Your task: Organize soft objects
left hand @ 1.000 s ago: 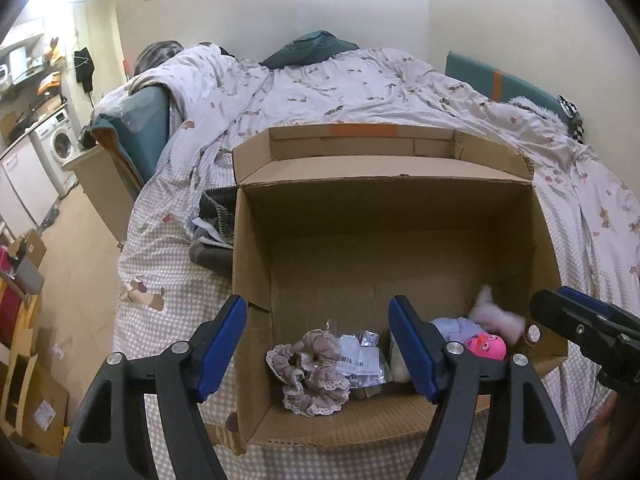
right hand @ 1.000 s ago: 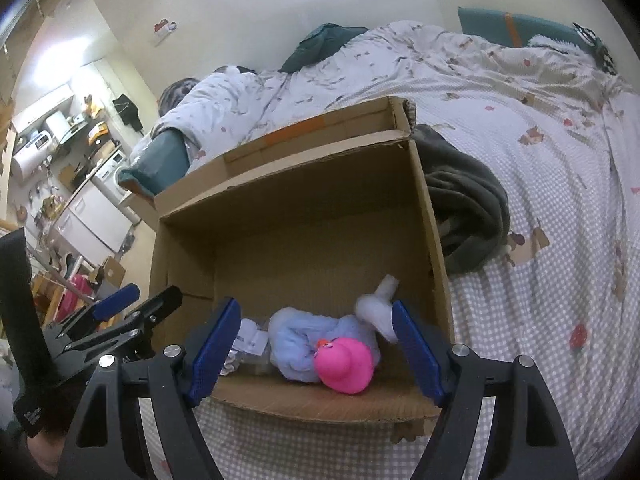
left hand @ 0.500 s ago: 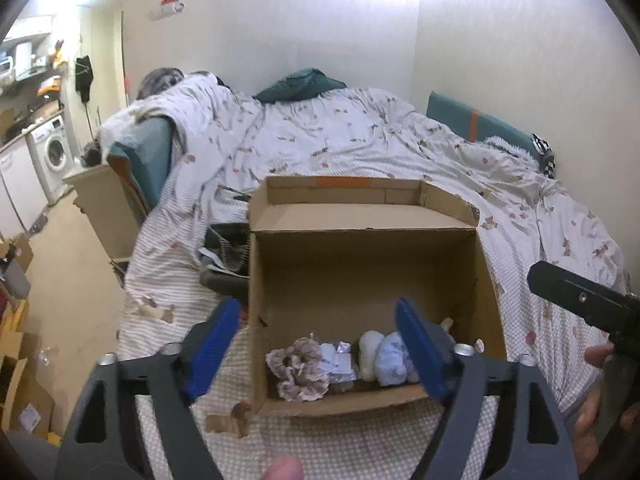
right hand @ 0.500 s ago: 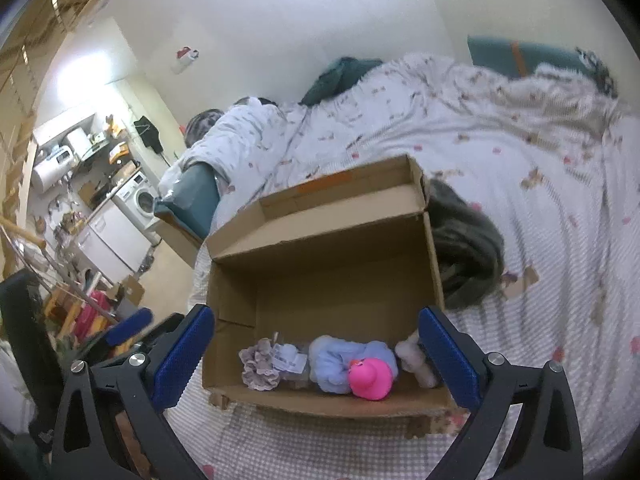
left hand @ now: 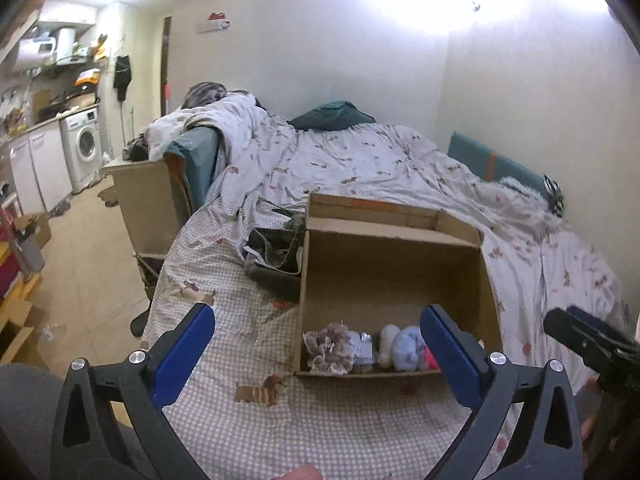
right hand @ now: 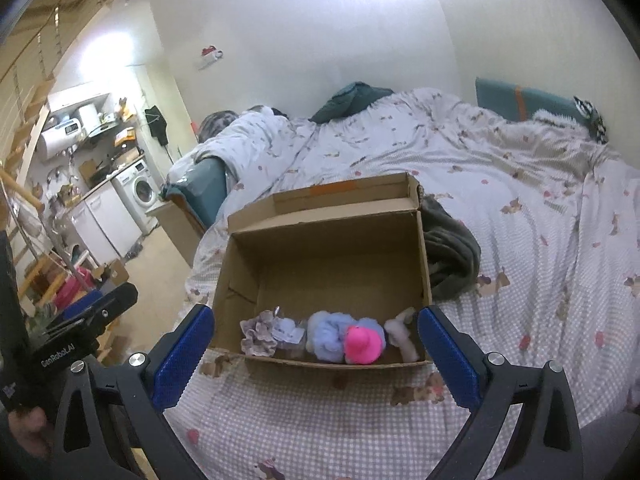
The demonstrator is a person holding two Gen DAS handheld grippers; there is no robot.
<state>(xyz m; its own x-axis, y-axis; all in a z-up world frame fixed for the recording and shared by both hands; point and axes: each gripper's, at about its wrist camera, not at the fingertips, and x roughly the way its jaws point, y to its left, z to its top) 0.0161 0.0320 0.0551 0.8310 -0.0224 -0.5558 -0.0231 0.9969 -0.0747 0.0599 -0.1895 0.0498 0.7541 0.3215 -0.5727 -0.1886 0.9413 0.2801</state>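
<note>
Both tongs hold nothing: the left tongs [left hand: 316, 336] are opening, the right tongs [right hand: 316, 336] spread wide. In the cardboard box [right hand: 320, 256] on the bed [right hand: 520, 240], a pink plush [right hand: 362, 345] half hides the blue one [right hand: 328, 338]; the scrunchie [left hand: 330, 346] is blurry.

The right hand-held gripper [right hand: 316, 344] hangs over the checked bedspread with its blue pads spread wide and nothing between them. Beyond them an open cardboard box [right hand: 240, 280] sits on the bed [right hand: 540, 208]. Along its near wall lie a frilly beige scrunchie [right hand: 258, 332], a pale blue plush [right hand: 330, 338] with a bright pink duck [right hand: 362, 345] resting against it, and a whitish fluffy piece [right hand: 404, 338] at the right end. A dark grey blanket [right hand: 452, 256] is bunched against the box's right side. The left hand-held gripper [right hand: 92, 316] shows at the left edge.
</note>
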